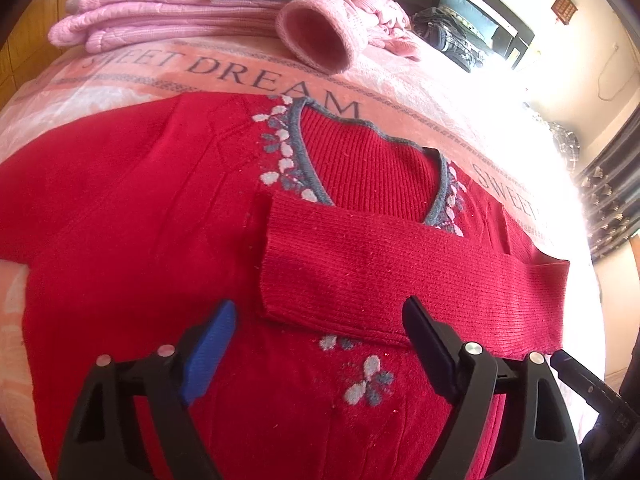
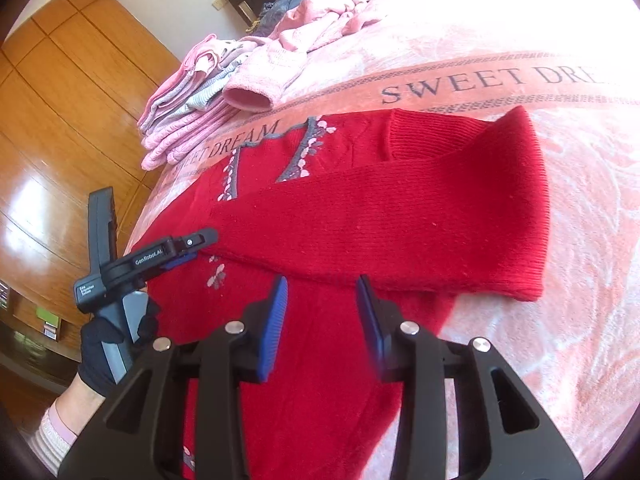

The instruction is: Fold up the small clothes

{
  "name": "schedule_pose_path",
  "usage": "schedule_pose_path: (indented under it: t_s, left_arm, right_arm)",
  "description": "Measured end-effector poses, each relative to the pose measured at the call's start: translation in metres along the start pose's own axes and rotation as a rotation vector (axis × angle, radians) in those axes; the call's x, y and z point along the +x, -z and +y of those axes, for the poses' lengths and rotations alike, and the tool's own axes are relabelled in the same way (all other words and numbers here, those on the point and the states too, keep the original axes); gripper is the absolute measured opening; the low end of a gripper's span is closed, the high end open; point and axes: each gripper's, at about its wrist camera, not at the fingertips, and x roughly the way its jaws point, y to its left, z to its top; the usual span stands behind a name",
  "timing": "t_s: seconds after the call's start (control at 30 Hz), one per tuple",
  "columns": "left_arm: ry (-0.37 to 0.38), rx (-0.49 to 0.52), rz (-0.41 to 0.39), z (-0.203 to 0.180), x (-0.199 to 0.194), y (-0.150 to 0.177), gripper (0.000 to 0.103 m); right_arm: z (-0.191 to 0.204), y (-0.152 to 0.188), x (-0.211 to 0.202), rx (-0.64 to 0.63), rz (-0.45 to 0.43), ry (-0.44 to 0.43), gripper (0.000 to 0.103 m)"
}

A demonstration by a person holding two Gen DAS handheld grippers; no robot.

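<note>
The bed cover (image 2: pixel 500 32), pink and lettered "SWEET DREAM", carries the whole job, and the red sweater (image 1: pixel 132 216) lies flat on it, chest up, filling the middle of both views. By the look of it the sleeve-folding step is in hand: one sleeve (image 1: pixel 400 276) is laid across the chest just below the grey-trimmed neckline (image 1: pixel 304 152), its cuff end pointing toward nine o'clock in the left wrist view, while the other side, toward nine o'clock there, seems not yet turned in. The next move likely calls for taking that far edge or sleeve and bringing it over the body, keeping the laid sleeve from dragging. A stack of folded pink clothes (image 1: pixel 160 16) sits at eleven o'clock, well apart. The left gripper (image 1: pixel 320 344) hovers with jaws spread wide and empty, the sleeve's lower edge lying just ahead between them at twelve o'clock. The right gripper (image 2: pixel 322 320) stands moderately parted, holding nothing, that same sleeve edge just beyond its tips.
</note>
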Motion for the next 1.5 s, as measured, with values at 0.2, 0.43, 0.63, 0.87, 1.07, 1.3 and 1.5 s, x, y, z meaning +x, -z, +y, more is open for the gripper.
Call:
schedule_pose_path:
  t_s: [0.2,0.43,0.63,0.87,1.07,1.3,1.5]
  left_arm:
    - [-0.047,0.029,-0.029,-0.007,0.004,-0.005,0.051]
    - [0.009,-0.078,-0.079,0.015,-0.007,-0.006,0.007]
    - [0.057,-0.105,-0.126,0.02,-0.024,-0.009,0.006]
    - [0.011,-0.1,-0.258,0.036,-0.071,-0.025,0.004]
    - [-0.046,-0.182,-0.308,0.087,-0.088,-0.038,0.004]
    - [-0.076,-0.203,-0.202,0.122,-0.046,-0.032,0.004]
    - [-0.112,-0.177,-0.144,0.13,-0.023,-0.018,0.012]
  right_arm:
    - [-0.022,0.016,-0.011,-0.005,0.008,0.028,0.038]
    - [-0.038,0.02,-0.008,0.03,0.022,0.044,0.039]
    - [-0.04,0.018,-0.002,0.055,0.021,0.053,0.039]
    - [-0.033,0.005,-0.009,0.068,-0.026,0.037,0.039]
    - [-0.028,-0.014,-0.013,0.093,-0.069,0.016,0.039]
    - [-0.031,-0.026,0.018,0.124,-0.043,0.022,0.041]
    - [-0.049,-0.016,0.037,0.147,0.014,0.06,0.036]
